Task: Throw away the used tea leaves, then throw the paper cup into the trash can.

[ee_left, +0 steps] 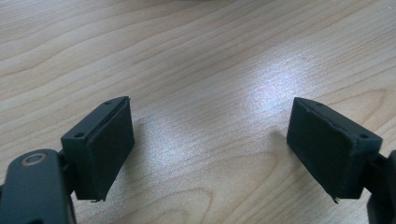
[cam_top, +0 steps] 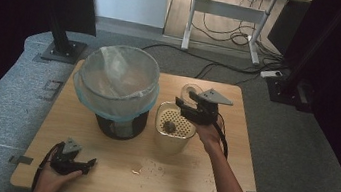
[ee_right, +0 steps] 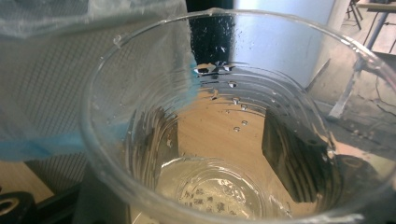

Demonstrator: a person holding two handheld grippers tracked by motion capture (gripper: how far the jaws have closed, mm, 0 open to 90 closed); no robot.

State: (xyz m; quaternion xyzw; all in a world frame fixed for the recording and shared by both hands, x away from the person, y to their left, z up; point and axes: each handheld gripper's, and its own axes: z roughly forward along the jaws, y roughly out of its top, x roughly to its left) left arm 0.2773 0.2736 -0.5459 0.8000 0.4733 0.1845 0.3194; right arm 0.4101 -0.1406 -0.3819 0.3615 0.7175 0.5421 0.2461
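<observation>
**Inspector:** Right hand-held gripper (cam_top: 192, 106) is raised above the worktop (cam_top: 113, 168) at about two o'clock from its centre. From its own view the two jaws stand outside the wall of a clear plastic cup (ee_right: 219, 121), one on each side. They appear to be pinching it, though through the plastic I cannot confirm firm contact.

**Assessor:** And the left one?

**Inspector:** Left hand-held gripper (cam_top: 75, 163) lies low at the seven o'clock corner, jaws spread wide over bare wood, holding nothing.

**Assessor:** Where is the cup relative to the other items?

**Inspector:** In the high view the cup (cam_top: 190, 91) sits just beyond a cream strainer tub (cam_top: 174, 127), which holds a small dark lump (cam_top: 170, 126). A lined bin (cam_top: 118, 88) stands at ten o'clock. Fine scattered bits (cam_top: 153, 167) lie near six o'clock.

**Assessor:** Handling character?

**Inspector:** My judgement — thin-walled, very light, easily crushed. Droplets cling to the inside and a little liquid appears to pool at the bottom, so the wall may be slippery. I would grip mid-wall across the ridged band, where it is stiffer, with modest pressure — the rim would buckle.

**Assessor:** Risk?

**Inspector:** Tilting could spill the remnant; squeezing too hard could collapse the wall.
</observation>
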